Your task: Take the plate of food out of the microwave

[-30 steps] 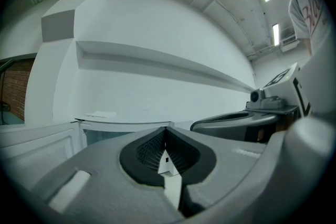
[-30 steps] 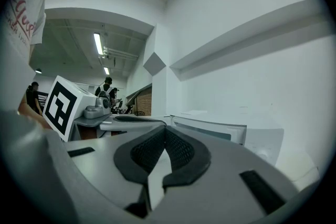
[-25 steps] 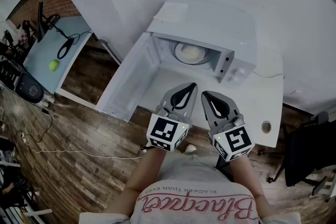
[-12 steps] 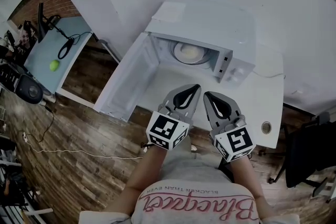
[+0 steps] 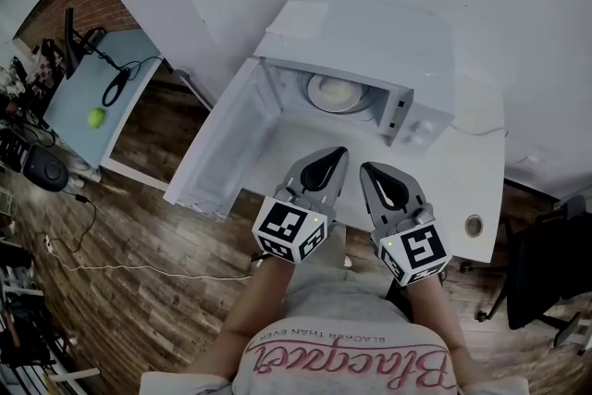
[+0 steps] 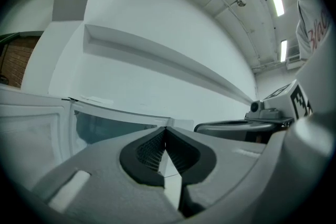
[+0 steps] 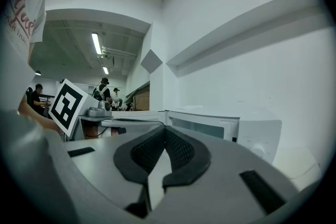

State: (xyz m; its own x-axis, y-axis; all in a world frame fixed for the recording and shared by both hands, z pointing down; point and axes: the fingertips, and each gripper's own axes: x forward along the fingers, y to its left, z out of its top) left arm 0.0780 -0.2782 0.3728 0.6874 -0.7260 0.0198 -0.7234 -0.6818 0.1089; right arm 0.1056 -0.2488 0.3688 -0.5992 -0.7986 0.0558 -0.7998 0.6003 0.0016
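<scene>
The white microwave [image 5: 370, 51] stands on a white table [image 5: 462, 180] with its door [image 5: 222, 143] swung open to the left. Inside, a pale plate of food [image 5: 338, 92] rests on the turntable. My left gripper [image 5: 336, 154] and right gripper [image 5: 367, 169] hover side by side in front of the opening, both shut and holding nothing. In the left gripper view the shut gripper [image 6: 166, 129] points at the open door [image 6: 31, 126]. From the right gripper view the shut gripper [image 7: 165, 129] faces the microwave [image 7: 220, 126], with the left gripper's marker cube [image 7: 69, 106] beside it.
A light blue side table [image 5: 102, 88] with a green ball [image 5: 95, 117] and a black cable stands at the left over wooden floor. The white table has a cable hole [image 5: 474, 224] near its front right. A black chair [image 5: 546, 273] is at the right.
My left gripper has rolled slightly in place. The right gripper, the microwave door and the plate have stayed where they were.
</scene>
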